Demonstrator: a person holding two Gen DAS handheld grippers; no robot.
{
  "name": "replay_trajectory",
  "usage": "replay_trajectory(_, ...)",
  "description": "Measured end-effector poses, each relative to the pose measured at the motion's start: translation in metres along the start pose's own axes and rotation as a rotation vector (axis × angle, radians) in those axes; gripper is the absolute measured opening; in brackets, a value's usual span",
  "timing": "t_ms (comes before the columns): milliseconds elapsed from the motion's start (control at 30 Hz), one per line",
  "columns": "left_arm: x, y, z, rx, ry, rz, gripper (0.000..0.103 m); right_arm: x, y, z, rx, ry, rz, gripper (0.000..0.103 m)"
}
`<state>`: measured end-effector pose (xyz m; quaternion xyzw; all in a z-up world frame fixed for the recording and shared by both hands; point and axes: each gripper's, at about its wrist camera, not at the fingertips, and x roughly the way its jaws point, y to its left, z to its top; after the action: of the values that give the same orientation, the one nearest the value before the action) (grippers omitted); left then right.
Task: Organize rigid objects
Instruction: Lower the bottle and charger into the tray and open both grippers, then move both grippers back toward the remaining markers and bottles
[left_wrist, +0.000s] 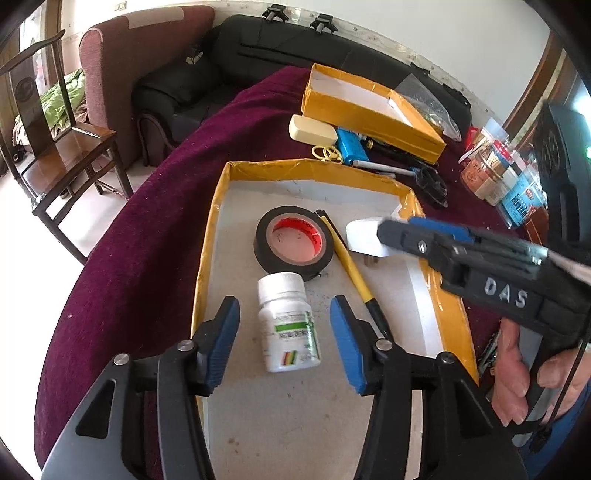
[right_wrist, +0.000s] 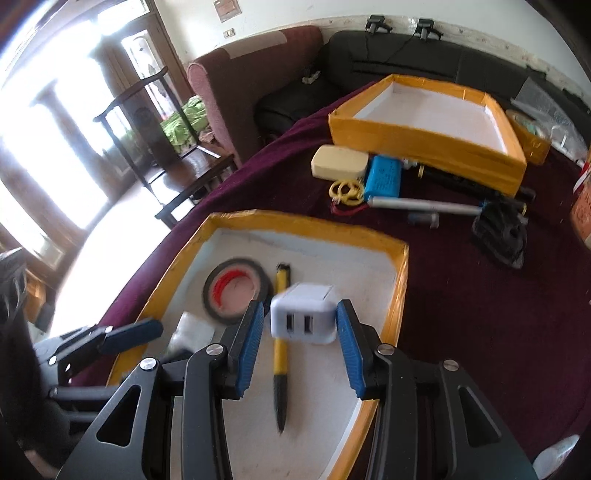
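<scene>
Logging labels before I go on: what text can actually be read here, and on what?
"DAS": raised letters on the right gripper body.
Pill bottle label: print too small to read.
Tape roll inner core: black writing, not legible.
Jars at the table's far right: labels blurred, unreadable.
Blue battery pack: print too small.

Glossy tape-wrapped tray, matt plastic bottle, napped maroon cloth
</scene>
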<state>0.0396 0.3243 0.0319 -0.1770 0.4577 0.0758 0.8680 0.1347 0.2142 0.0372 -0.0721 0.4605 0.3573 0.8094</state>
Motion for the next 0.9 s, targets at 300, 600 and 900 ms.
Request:
replay_trajectory(300, -0.023, -0.006, -0.013, -0.015, -0.028, -0.009, 0.050, -0.033, -0.007, -0.033, 0.006, -0.021, 0.086, 0.037)
replay_trajectory(600, -0.047, -0.050, -0.038, 0.027, -0.084, -0.068, 0.056, -0.100, -0.050, -0.091, 0.085, -0.130, 0.183, 0.037)
replay_trajectory(900, -0.054, -0.129, -0.065, 0.193, -0.104, -0.143, 0.056, -0.163, -0.122, -0.162, 0.192, -0.253, 0.146, 0.037)
